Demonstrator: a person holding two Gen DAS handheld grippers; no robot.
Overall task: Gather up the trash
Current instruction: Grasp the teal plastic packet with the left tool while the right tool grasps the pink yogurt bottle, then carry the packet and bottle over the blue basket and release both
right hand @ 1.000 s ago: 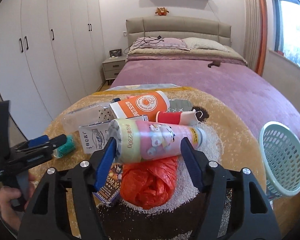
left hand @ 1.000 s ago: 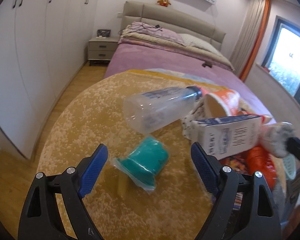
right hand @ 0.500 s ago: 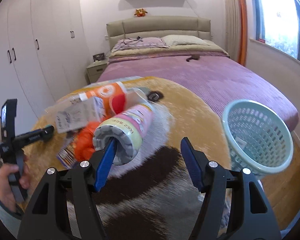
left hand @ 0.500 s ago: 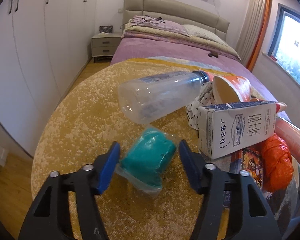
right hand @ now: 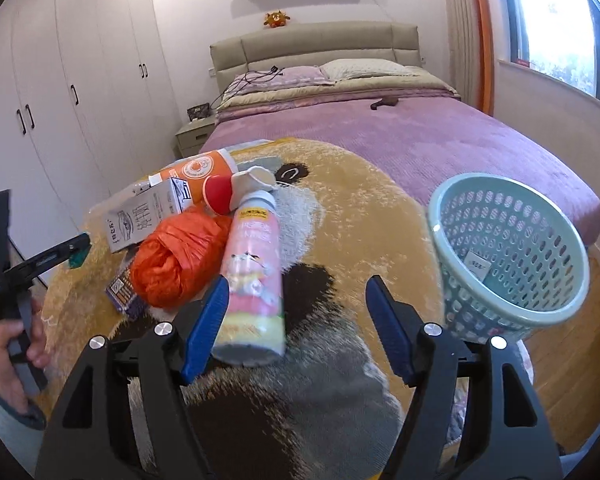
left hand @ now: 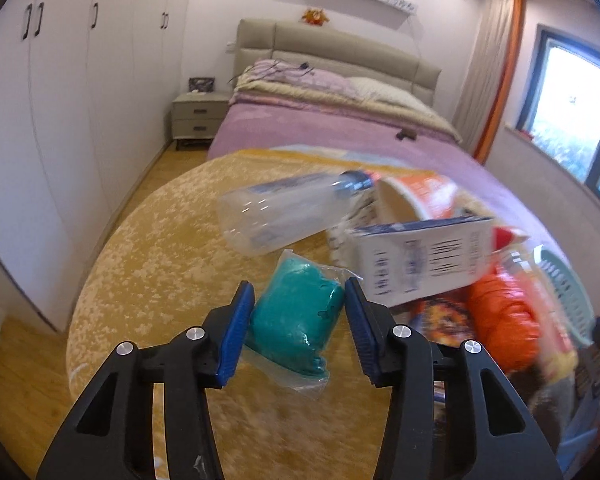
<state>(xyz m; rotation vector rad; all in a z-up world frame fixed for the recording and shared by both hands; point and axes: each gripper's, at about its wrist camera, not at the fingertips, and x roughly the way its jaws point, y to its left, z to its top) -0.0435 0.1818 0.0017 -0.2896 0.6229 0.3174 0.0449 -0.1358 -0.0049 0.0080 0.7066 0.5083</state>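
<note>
A teal packet (left hand: 296, 320) in clear wrap sits between the blue pads of my left gripper (left hand: 298, 320). Its jaws are closing and both pads touch the packet. In the right wrist view a pink spray can (right hand: 254, 276) stands on end between the fingers of my right gripper (right hand: 300, 320). The can leans on the left pad (right hand: 204, 332), and a wide gap separates it from the right pad. These jaws are opening. A pale green mesh basket (right hand: 508, 256) stands just to the right. A hand holds the left gripper (right hand: 40, 264) at the far left.
On the round yellow rug (left hand: 148, 272) lie a clear bottle (left hand: 284, 216), an orange cup (left hand: 416, 196), a milk carton (left hand: 424, 260) and an orange bag (right hand: 176, 260). A purple bed (right hand: 420, 136) is behind. White wardrobes (left hand: 60, 120) line the left wall.
The left jaws narrowed around the teal packet until they touched it. The right gripper swung from the pile towards the basket with the pink can, which now hangs loose against one pad.
</note>
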